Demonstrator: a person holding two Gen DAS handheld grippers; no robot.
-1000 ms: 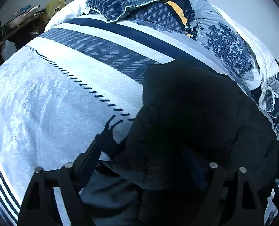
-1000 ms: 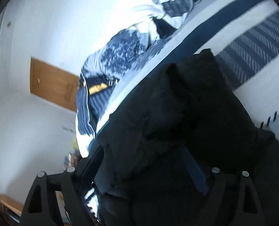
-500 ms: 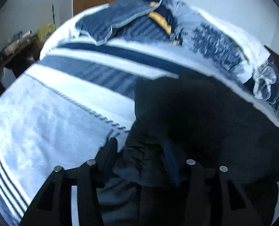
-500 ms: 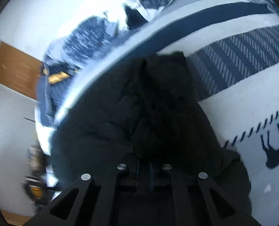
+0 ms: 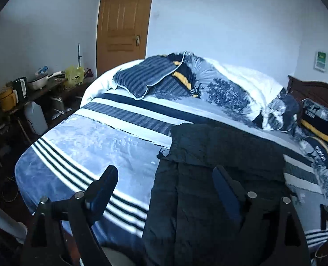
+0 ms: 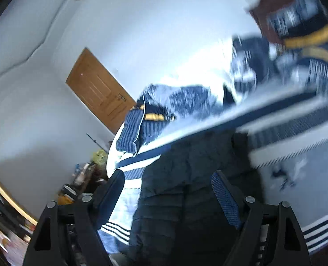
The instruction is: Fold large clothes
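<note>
A black padded jacket (image 5: 219, 168) lies folded on the blue and white striped bed cover (image 5: 93, 146), reaching the near bed edge. My left gripper (image 5: 164, 177) is open and empty, held above the jacket's near left part. In the right wrist view the jacket (image 6: 197, 190) lies below my right gripper (image 6: 167, 182), which is open and empty. That view is tilted and blurred.
Pillows and a bunched duvet (image 5: 199, 82) lie at the far side of the bed. A dark headboard (image 5: 314, 90) is at the right. A cluttered side table (image 5: 31, 88) stands left of the bed. A wooden door (image 5: 124, 22) is behind.
Both grippers let go of the jacket, opened wide and pulled back and up. The jacket now lies flat on the bed.
</note>
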